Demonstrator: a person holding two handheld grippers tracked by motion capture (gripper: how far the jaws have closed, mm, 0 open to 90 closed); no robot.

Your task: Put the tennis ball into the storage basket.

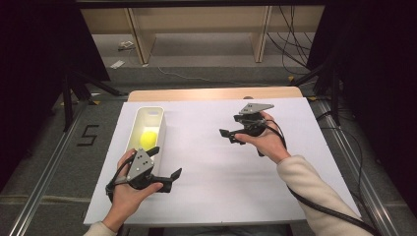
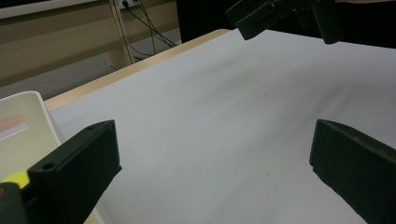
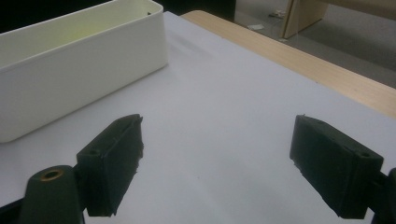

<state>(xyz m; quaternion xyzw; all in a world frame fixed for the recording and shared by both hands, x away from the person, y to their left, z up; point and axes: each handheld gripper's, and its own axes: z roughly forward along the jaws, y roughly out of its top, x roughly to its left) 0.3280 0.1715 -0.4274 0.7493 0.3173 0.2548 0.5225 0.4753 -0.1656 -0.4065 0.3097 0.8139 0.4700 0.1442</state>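
White bin (image 1: 146, 129) holding a yellow ball (image 1: 149, 138) sits just beside the left tool (image 1: 166, 163), jaws apart, empty. Right tool (image 1: 229, 135) likewise spread, empty, over the desk (image 1: 221, 167).

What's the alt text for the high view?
Two hands hold open claws over a white sheet on a table: left claw beside a white bin with a yellow ball inside, right claw mid-table, gripping nothing.

Grey floor (image 1: 59, 162) (cables trailing) below wooden shelving (image 1: 196, 19).
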